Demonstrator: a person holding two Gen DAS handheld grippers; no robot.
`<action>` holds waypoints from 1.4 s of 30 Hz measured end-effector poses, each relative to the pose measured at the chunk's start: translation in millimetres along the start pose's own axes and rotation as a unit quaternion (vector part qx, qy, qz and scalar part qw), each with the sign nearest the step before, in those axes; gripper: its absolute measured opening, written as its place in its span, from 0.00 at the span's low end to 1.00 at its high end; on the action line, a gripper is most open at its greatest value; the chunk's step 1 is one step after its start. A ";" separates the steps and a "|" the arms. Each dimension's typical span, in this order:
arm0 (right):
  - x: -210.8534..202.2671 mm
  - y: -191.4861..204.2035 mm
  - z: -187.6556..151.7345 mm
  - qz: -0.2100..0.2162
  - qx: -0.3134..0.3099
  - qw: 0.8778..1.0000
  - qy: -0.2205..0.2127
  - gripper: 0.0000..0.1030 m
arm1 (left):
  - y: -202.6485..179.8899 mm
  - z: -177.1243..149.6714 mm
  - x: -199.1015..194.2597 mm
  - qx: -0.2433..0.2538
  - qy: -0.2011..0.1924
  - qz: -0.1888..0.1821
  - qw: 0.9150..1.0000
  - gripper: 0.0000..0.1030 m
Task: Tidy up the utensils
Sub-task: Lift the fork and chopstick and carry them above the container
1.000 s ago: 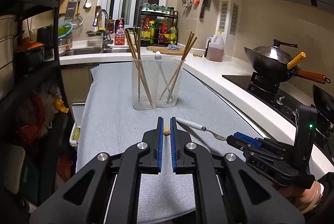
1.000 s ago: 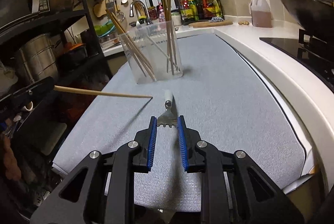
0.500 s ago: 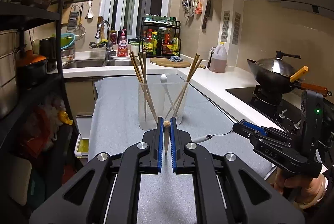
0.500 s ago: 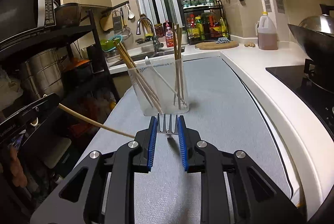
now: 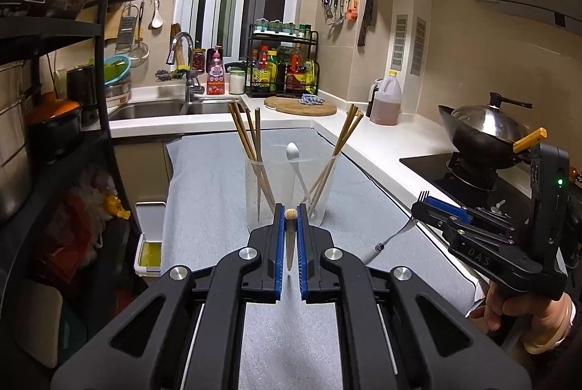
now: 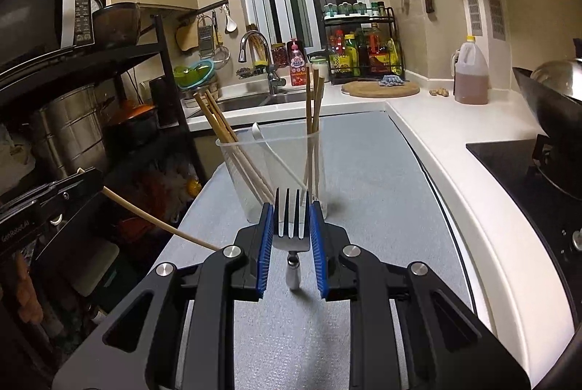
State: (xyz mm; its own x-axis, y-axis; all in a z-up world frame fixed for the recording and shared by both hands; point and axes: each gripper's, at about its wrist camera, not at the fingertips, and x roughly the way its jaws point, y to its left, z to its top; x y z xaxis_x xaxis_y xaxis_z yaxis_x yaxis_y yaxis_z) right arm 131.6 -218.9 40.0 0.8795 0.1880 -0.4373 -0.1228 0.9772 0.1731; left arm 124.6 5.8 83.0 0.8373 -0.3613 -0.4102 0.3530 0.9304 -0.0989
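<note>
Both utensils have been lifted off the grey mat (image 5: 203, 193) since the earlier frames. Left view: the black left gripper (image 5: 290, 226) is clamped on a wooden chopstick (image 5: 290, 213), seen end-on. Right view: the chopstick's whole length is shown; the right gripper (image 6: 291, 226) is closed on a steel fork (image 6: 292, 226), tines up, before the clear plastic cup (image 6: 269, 172).

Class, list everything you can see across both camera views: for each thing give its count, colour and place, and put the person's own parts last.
clear cup: one, see-through, middle of the grey mat.
chopsticks in the cup: about five, tan, leaning left and right.
spoon: one, white, in the cup.
held chopstick: one, tan, in the left gripper.
fork: one, silver, tines forward, in the right gripper.
wok: one, dark, on the stove.
oil jug: one, brown, on the far counter.
left gripper: black, blue pads.
right gripper: black, blue pads.
</note>
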 end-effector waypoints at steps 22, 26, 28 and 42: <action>43.8 -33.8 1.2 -0.019 0.036 0.997 0.068 0.31 | 5.6 26.8 14.5 0.016 0.019 0.010 1.000 0.06; 72.1 -66.5 -12.1 -0.046 0.095 0.989 0.106 0.38 | 12.2 25.7 19.7 0.013 0.025 0.015 0.999 0.06; 89.1 -81.0 -17.6 -0.050 0.127 0.982 0.131 0.38 | 15.3 25.7 21.4 0.011 0.025 0.017 0.999 0.06; 202.9 -116.2 -26.9 -0.071 0.178 0.964 0.183 0.39 | 37.5 26.8 40.7 -0.003 0.036 0.016 0.999 0.06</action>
State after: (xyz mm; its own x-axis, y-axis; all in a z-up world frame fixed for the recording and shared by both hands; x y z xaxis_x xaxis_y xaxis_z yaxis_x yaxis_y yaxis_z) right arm 311.9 -291.7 -92.6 0.6461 0.1408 -0.7502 0.2093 0.9125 0.3514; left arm 183.1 24.3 86.9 0.8164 -0.3253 -0.4772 0.3234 0.9421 -0.0888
